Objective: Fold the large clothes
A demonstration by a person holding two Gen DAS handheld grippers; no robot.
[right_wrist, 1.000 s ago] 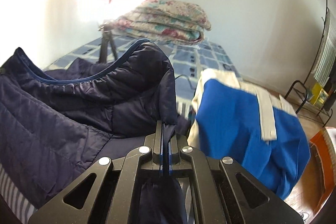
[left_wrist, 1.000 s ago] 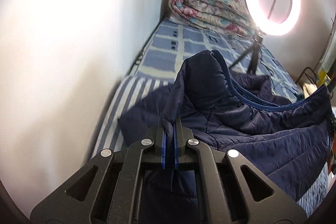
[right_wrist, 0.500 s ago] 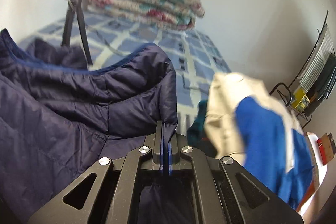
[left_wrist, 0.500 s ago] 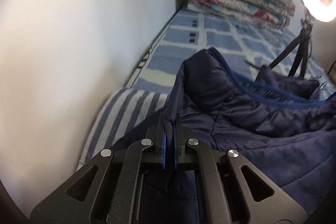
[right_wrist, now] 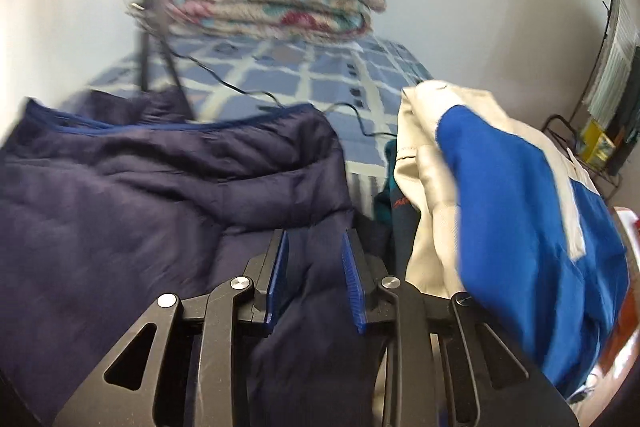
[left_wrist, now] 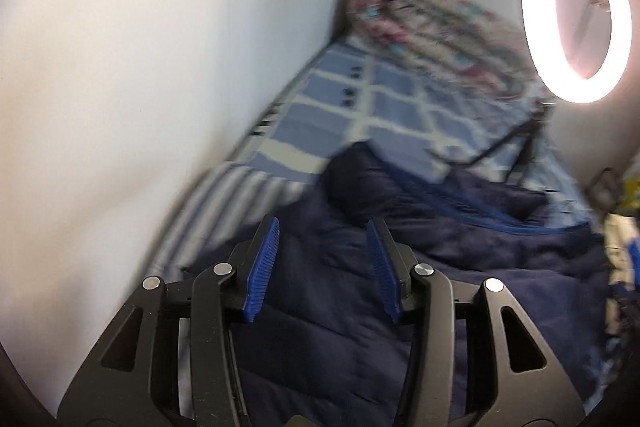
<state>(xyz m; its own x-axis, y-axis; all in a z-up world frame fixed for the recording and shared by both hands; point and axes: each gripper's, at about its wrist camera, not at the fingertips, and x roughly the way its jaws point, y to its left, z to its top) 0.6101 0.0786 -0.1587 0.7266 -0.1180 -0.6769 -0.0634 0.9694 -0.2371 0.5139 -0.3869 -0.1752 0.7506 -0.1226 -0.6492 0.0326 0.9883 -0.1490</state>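
A navy quilted jacket lies spread on the bed; it also shows in the right wrist view. My left gripper is open just above the jacket's left part, with navy fabric showing between the jaws. My right gripper is open over the jacket's right edge, fabric lying between its blue pads. Neither holds the cloth.
The bed has a blue checked cover and a white wall along its left side. A folded floral quilt sits at the far end. A ring light on a tripod stands on the bed. A blue and beige garment is piled at the right.
Both grippers were shut on the jacket's edge and are now open; the jacket has dropped from held up to lying flatter on the bed.
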